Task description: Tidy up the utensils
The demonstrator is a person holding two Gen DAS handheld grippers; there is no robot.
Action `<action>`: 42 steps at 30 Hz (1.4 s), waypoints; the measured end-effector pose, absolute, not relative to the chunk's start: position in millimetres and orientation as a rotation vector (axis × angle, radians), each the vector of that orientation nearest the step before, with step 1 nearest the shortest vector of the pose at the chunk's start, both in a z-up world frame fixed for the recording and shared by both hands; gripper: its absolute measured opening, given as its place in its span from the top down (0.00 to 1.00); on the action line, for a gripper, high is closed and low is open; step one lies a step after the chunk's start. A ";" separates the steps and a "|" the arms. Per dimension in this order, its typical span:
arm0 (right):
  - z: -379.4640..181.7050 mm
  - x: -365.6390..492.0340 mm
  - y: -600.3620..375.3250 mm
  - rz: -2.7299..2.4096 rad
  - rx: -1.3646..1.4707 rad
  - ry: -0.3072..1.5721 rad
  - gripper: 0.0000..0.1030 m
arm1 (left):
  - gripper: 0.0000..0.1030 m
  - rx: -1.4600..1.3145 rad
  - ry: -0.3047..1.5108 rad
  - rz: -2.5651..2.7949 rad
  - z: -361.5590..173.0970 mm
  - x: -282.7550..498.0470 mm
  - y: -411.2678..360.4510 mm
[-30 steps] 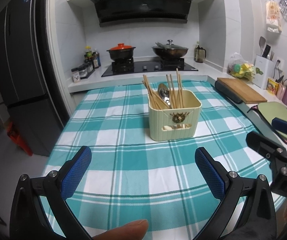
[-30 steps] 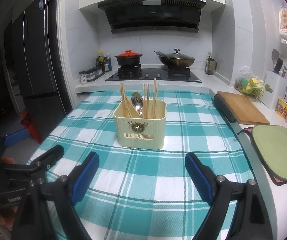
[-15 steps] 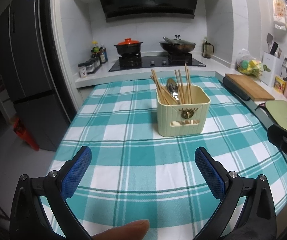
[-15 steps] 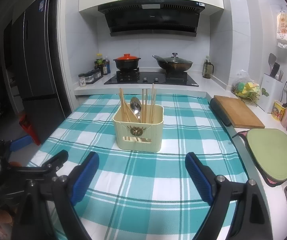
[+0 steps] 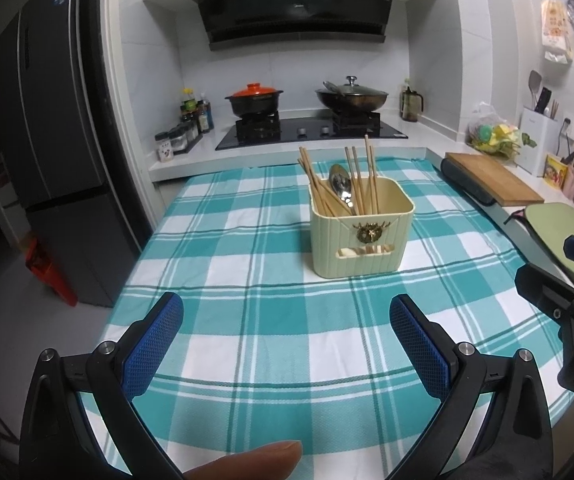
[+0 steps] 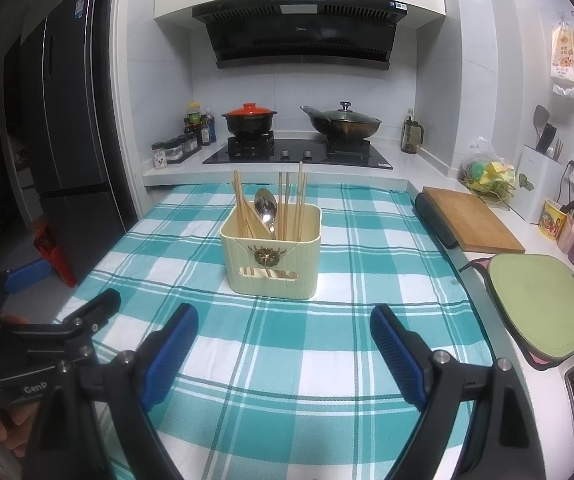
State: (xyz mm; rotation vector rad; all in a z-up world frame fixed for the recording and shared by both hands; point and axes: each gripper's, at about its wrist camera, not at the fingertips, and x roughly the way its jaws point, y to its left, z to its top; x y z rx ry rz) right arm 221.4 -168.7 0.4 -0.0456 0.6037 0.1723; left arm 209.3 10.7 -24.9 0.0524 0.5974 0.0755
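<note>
A cream utensil holder (image 5: 361,232) stands on the teal checked tablecloth (image 5: 247,264); it also shows in the right wrist view (image 6: 273,254). In it stand several wooden chopsticks (image 5: 361,178) and a metal spoon (image 5: 341,182). My left gripper (image 5: 285,344) is open and empty, well short of the holder. My right gripper (image 6: 283,354) is open and empty, also short of the holder. The right gripper shows at the right edge of the left wrist view (image 5: 559,280).
A stove (image 6: 299,154) with an orange-lidded pot (image 6: 249,118) and a wok (image 6: 341,124) is at the back. A wooden board (image 6: 471,220) and a green board (image 6: 539,304) lie along the right counter. A fridge (image 6: 67,140) stands at the left.
Both grippers have pulled back and risen, so the holder looks smaller and farther. Both stay open and empty.
</note>
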 end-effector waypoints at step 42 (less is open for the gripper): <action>-3.0 221.8 -171.1 0.158 -0.077 0.624 0.13 | 0.00 0.026 0.610 0.110 -26.9 213.7 12.6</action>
